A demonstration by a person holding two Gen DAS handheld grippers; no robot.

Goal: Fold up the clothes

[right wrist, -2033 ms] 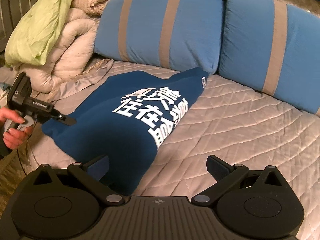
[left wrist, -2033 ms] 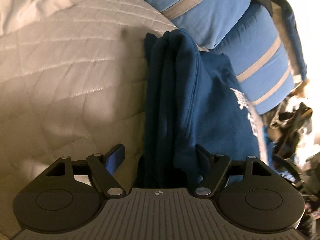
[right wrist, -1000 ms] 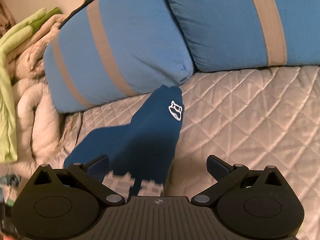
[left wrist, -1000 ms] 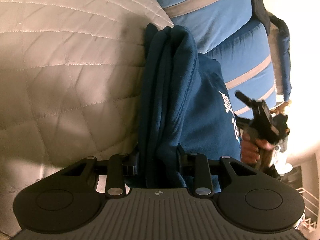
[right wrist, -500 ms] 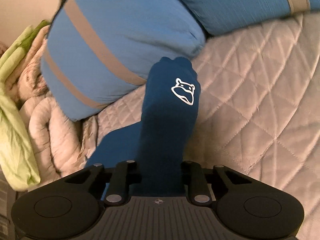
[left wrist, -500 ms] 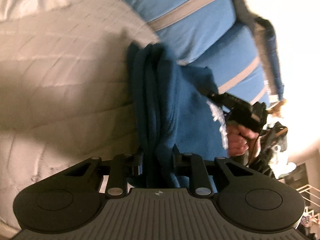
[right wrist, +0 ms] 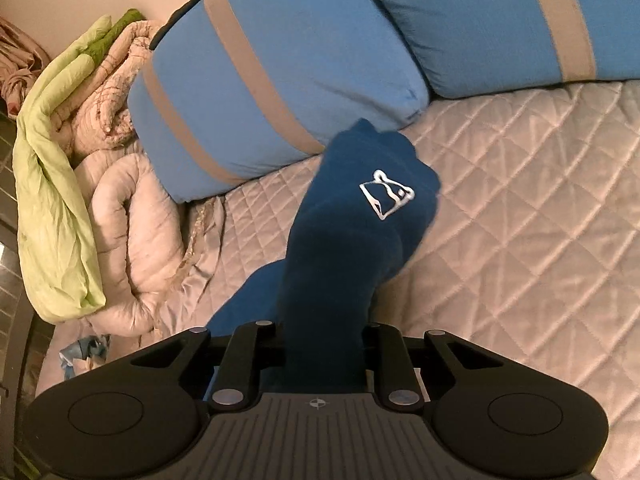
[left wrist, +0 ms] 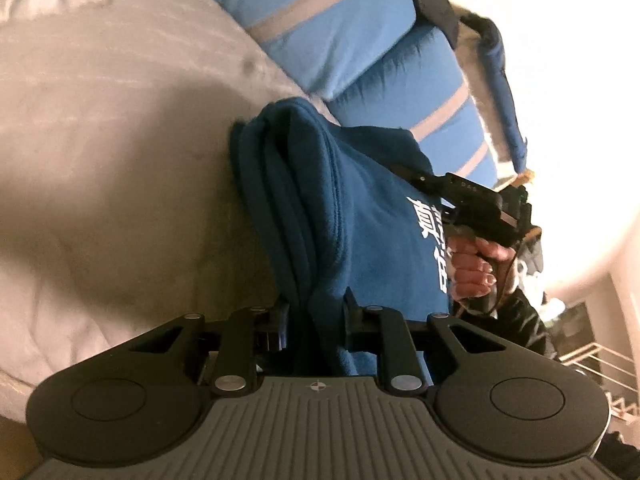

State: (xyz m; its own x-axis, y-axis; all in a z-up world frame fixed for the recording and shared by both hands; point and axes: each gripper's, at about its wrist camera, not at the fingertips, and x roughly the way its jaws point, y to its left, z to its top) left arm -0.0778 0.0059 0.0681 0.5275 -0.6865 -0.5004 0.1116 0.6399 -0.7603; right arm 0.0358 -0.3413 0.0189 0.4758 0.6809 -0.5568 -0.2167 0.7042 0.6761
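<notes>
Here a folded navy sweatshirt is pinched at two ends above a quilted bed.

In the left wrist view, the left gripper (left wrist: 314, 322) is clamped narrow on a thick bundle of the sweatshirt (left wrist: 320, 208), whose layered edge runs from 6 o'clock up toward 12, with its long axis pointing at the blue pillows (left wrist: 340, 24). At 3 o'clock the right gripper (left wrist: 404, 171) is seen reaching onto the printed side, held by a hand (left wrist: 474, 268). In the right wrist view, the right gripper (right wrist: 324, 350) is closed on a narrower part of the sweatshirt (right wrist: 352, 232); the cloth rises from 6 o'clock toward 12, logo at the far end, over the quilt (right wrist: 520, 220). The stacked layers could be let slip unevenly if one grip is loosened or the ends are pulled apart, and the fold would be spoiled.
</notes>
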